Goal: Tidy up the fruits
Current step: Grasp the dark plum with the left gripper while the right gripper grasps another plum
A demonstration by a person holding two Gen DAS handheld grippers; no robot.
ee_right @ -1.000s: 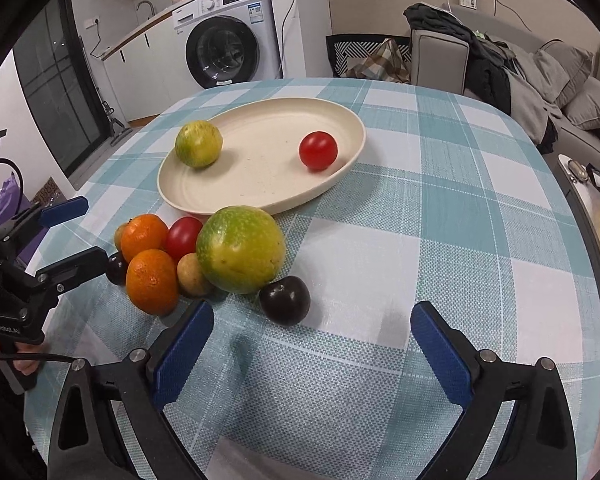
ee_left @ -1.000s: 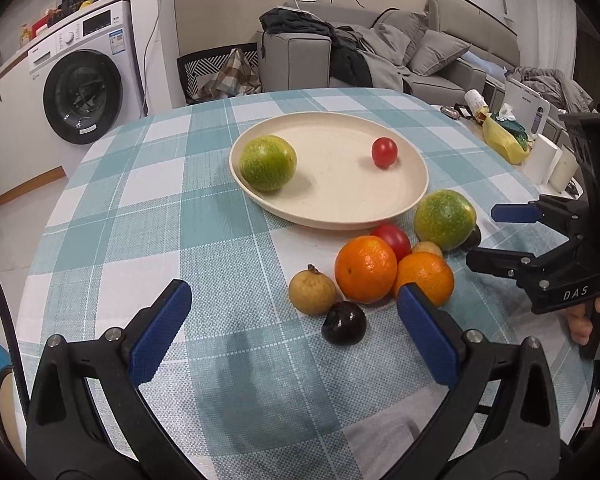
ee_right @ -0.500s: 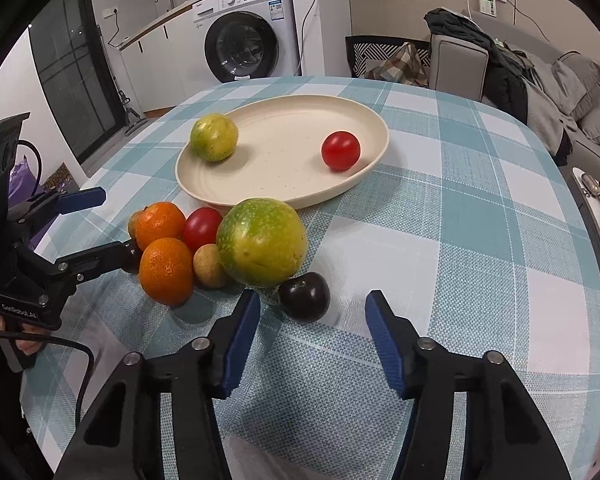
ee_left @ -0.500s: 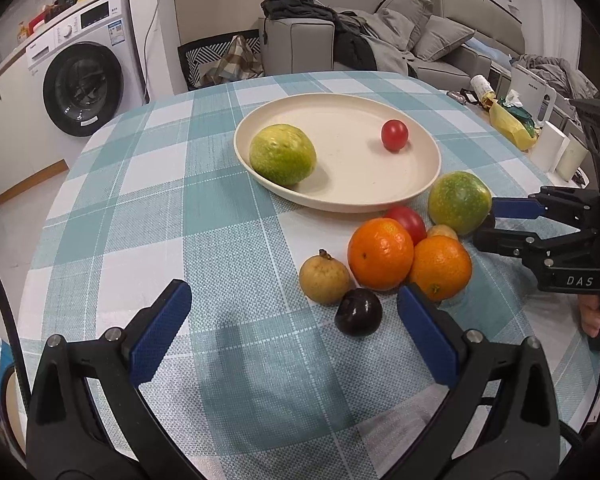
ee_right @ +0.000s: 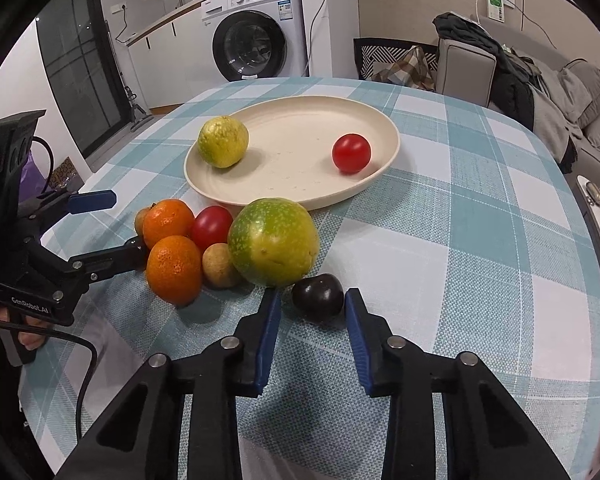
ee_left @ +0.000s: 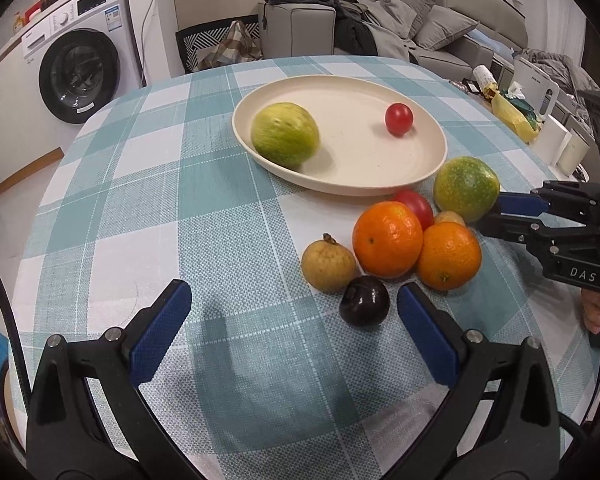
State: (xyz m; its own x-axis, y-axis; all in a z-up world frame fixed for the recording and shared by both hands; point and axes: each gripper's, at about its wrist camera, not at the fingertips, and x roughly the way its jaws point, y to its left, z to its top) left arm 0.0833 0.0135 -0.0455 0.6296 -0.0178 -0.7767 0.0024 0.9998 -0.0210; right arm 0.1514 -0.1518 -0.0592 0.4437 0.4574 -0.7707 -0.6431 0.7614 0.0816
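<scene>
One dark fruit (ee_right: 318, 298), on the tablecloth (ee_right: 460, 240) short of the plate (ee_right: 292, 160), sits between our right gripper's (ee_right: 312, 300) just-closing jaws, pads not yet clearly pressing, a pick-up likely imminent, while our left gripper (ee_left: 292, 292) gapes empty

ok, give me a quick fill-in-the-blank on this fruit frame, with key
1. The plate holds a green fruit and one ____ tomato.
2. The right claw has just been closing around the ____ plum.
3. The left claw stands ____, holding nothing.

Missing: red; dark; open
</scene>
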